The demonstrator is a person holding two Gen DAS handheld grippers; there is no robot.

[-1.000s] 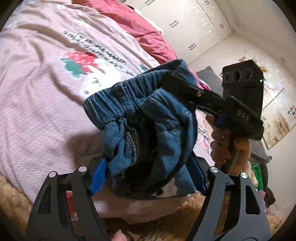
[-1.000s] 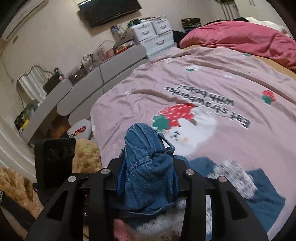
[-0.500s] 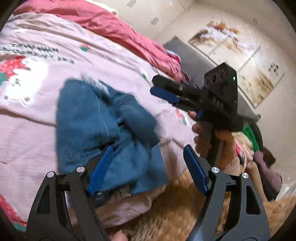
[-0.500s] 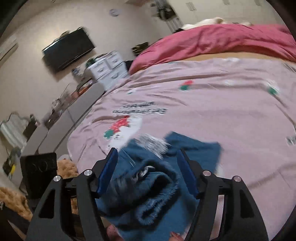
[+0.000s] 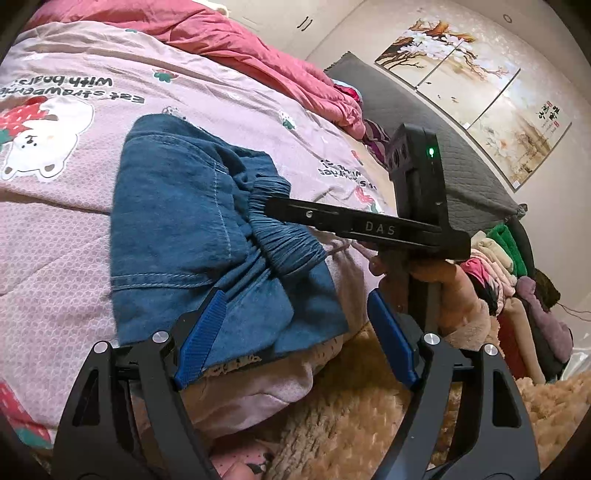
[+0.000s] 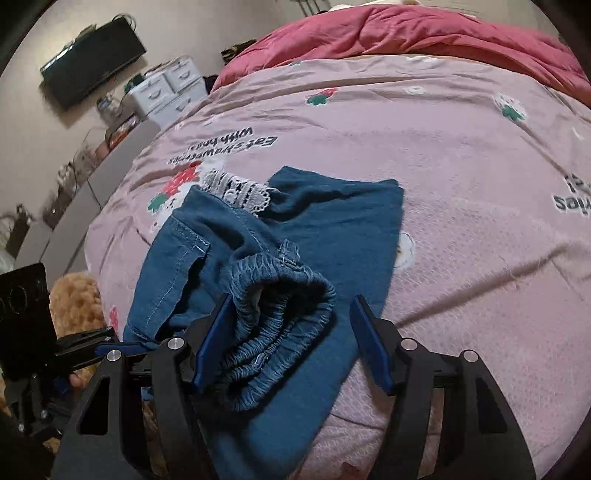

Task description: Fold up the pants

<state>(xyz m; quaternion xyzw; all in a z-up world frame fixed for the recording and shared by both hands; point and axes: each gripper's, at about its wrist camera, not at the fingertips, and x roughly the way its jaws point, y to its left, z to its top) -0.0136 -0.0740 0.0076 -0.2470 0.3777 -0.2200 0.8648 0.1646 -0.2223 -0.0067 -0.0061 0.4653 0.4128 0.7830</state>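
Blue denim pants [image 5: 177, 221] lie roughly folded on the pink bedcover [image 5: 55, 229] near the bed's edge. Their gathered elastic waistband [image 6: 280, 288] is bunched on top, and a white lace hem [image 6: 240, 192] shows at the far side. My right gripper [image 6: 291, 339] hovers over the waistband. Its jaws are closing with the waistband between them; the right pad stands clear of the cloth. Seen from the left wrist, the right gripper [image 5: 280, 210] reaches in sideways onto the waistband [image 5: 284, 236]. My left gripper [image 5: 295, 332] is open at the pants' near edge, gripping nothing.
A red duvet [image 6: 424, 33] is heaped at the far side of the bed. A tan plush rug [image 5: 351, 424] covers the floor by the bed's edge. Piled clothes [image 5: 498, 258] sit to the right. White drawers [image 6: 170, 88] and a wall television [image 6: 92, 55] stand beyond the bed.
The pants were bunched up in the air in both grippers. Both have let go, and the pants now lie on the bed. The right gripper came down over the waistband.
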